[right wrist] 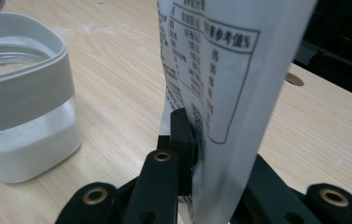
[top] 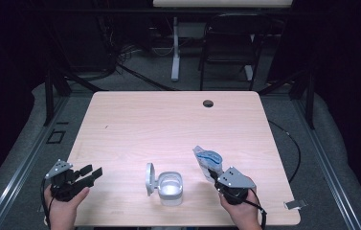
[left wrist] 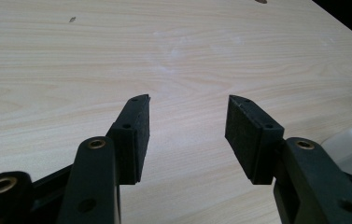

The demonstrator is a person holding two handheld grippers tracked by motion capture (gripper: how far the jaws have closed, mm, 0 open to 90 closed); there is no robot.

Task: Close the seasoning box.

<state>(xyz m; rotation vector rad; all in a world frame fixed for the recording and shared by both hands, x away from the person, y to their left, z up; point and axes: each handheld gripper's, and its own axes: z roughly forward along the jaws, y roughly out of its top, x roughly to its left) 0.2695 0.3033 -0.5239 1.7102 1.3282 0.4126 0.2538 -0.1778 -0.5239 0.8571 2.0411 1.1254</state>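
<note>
Right claw (top: 212, 174) pinches the lower edge of a thin printed sachet (top: 207, 160) — held upright just off the surface (top: 168, 124), at about 3 o'clock from the open clear jar (top: 171, 188) with its flipped-up lid (top: 150, 179). Sachet looks light, limp and slick, likely to fold or slide, so a firm pinch at a flat sealed edge seems best. Left claw (top: 91, 173) sits spread and empty at 9 o'clock of the jar — free to steady its rigid wall.

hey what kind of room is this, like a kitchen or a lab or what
Most likely a lab or recording studio, not a kitchen: black curtains surround a bare wooden table, loose cables lie on the floor, and metal frame rails run alongside the table.
</note>
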